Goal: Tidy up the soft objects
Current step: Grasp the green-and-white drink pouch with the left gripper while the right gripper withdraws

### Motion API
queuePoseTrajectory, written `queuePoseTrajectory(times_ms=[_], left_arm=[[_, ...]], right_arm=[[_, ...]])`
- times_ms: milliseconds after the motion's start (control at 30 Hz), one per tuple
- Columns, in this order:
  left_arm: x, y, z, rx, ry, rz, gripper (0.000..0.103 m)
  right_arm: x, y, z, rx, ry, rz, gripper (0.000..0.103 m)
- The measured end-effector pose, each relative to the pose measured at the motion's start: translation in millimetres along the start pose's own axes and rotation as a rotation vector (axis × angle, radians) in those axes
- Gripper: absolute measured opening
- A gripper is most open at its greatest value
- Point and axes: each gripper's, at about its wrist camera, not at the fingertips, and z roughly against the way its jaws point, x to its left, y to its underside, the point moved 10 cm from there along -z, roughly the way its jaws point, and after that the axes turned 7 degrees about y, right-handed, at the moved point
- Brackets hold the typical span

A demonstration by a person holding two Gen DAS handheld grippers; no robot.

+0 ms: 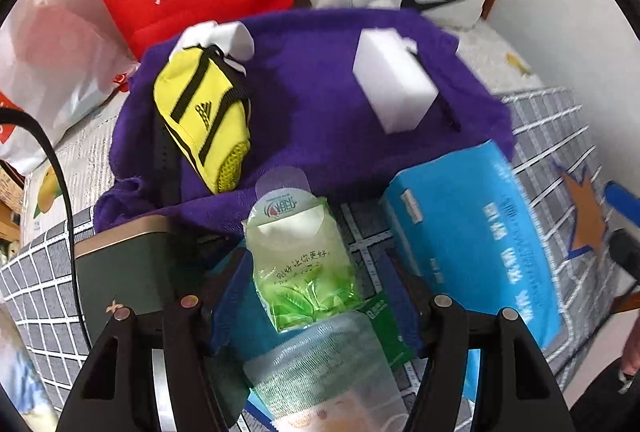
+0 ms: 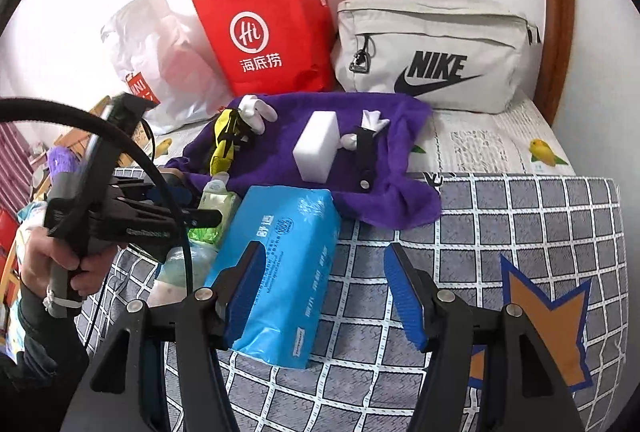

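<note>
Our left claw (image 1: 316, 296) stands wide around the green wipes pack (image 1: 304, 264), not pressing it; our right claw (image 2: 320, 296) gapes empty beside the blue tissue pack (image 2: 280, 272) on the bed (image 2: 520, 232).

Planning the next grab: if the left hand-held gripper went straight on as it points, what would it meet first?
Probably the green wet-wipe pack, already lying between the open left hand-held gripper pads; depth is unclear.
</note>
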Motion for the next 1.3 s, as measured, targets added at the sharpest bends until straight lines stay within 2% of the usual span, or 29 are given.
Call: queuePoseTrajectory(times_ms=[200, 333, 500, 567, 667, 733, 833, 967, 1300], left_arm=[[1.5, 3.0, -23.5, 0.073, -0.06, -0.036, 0.066], [2.3, 3.6, -31.3, 0.096, -0.056, -0.03, 0.072], [0.1, 1.7, -34.9, 0.1, -0.066, -0.044, 0.071], [0.1, 1.4, -34.2, 0.088, -0.07, -0.05, 0.052], [1.5, 4.0, -31.9, 0.08, -0.064, -0.056, 0.049], [0.5, 5.8, -28.7, 0.067, -0.042, -0.052, 0.04], [-1.1, 6.5, -16.8, 0.04, 0.008, -0.04, 0.031], [-3.2, 7.3, 0.4, 0.006, 0.065, -0.037, 0.028], [-0.2, 2.8, 46.7, -0.109, 0.107, -0.034, 0.026]], right_arm=[[-3.2, 3.8, -5.6, 0.011, -0.007, -0.004, 0.061], [-4.9, 6.0, -9.0, 0.018, -0.013, -0.006, 0.061], [-7.0, 8.9, -13.9, 0.027, -0.018, -0.013, 0.061], [-7.7, 10.0, -15.2, 0.03, -0.02, -0.016, 0.061], [-8.6, 11.2, -15.6, 0.032, -0.019, -0.02, 0.061], [-8.9, 11.7, -14.2, 0.031, -0.018, -0.018, 0.061], [-9.2, 11.4, -12.1, 0.028, -0.014, -0.015, 0.061], [-6.7, 11.3, -10.5, 0.026, -0.015, -0.009, 0.061], [12.9, 13.3, -2.0, 0.02, -0.026, 0.027, 0.061]])
